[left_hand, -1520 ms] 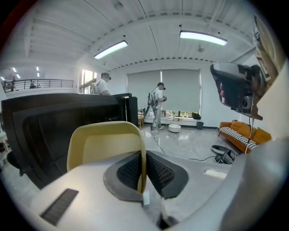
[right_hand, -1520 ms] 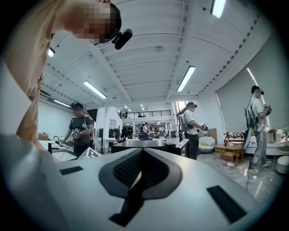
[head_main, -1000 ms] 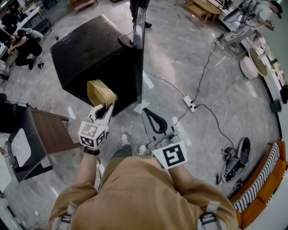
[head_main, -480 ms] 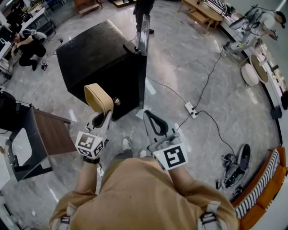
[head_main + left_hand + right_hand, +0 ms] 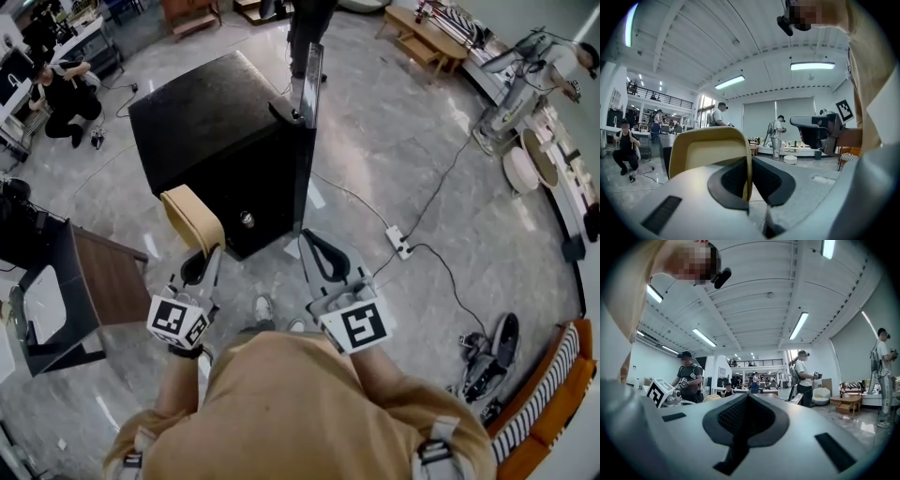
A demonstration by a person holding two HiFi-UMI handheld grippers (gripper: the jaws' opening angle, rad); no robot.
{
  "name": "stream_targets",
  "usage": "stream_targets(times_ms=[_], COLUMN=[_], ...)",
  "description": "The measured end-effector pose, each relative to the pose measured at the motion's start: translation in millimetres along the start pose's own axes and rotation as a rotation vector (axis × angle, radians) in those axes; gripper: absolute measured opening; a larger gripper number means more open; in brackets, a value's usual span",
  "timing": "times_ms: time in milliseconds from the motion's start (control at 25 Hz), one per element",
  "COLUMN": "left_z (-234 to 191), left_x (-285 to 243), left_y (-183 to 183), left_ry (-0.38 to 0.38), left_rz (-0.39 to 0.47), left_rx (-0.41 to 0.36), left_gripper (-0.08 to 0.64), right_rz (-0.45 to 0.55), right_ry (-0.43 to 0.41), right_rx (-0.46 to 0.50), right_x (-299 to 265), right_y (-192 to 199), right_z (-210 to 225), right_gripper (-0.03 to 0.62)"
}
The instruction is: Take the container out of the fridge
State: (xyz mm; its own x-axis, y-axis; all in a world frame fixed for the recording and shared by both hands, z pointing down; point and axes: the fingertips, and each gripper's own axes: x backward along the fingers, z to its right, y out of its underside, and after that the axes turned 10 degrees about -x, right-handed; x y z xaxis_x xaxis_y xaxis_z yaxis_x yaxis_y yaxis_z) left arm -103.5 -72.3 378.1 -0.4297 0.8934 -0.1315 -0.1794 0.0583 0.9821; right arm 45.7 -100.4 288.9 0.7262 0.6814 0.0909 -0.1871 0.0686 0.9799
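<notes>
A: Where does the container sit?
B: Just off the near face of the black fridge (image 5: 216, 131). The left gripper (image 5: 208, 253) has its jaws pinched on the wall of the tan container (image 5: 192, 216), which stands above the floor.
A: And the other tool?
B: The right gripper (image 5: 317, 246) is closed on nothing, just right of the container, with bare floor beyond.

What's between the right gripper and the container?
Nothing solid: in the left gripper view, only open air separates the container, pinched by the left gripper, from the shut right gripper.
</notes>
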Motion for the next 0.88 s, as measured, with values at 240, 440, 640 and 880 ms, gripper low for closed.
stream_targets(times_ms=[240,440,640,880], left_z=[-20,-43,-61,-73], left_x=[17,34,54,74], left_y=[-15,-19,-23,-28], left_ry=[-0.083,-0.159,-0.233,-0.299], left_rz=[0.029,0.04,0.041,0.052], left_rx=[-0.009,-0.006,-0.005,-0.019], left_gripper=[0.014,0.014,0.014,0.014], right_rz=[0.011,-0.001,0.005,0.032], right_ry=[0.007,0.024,0.037,0.054], right_rx=[0.003,0.025,0.036,0.034], right_x=[-4,-2,-1,-4], right_y=[-8,-10,-17,-28], right_z=[0,6,11,15], right_gripper=[0.0,0.0,0.0,0.0])
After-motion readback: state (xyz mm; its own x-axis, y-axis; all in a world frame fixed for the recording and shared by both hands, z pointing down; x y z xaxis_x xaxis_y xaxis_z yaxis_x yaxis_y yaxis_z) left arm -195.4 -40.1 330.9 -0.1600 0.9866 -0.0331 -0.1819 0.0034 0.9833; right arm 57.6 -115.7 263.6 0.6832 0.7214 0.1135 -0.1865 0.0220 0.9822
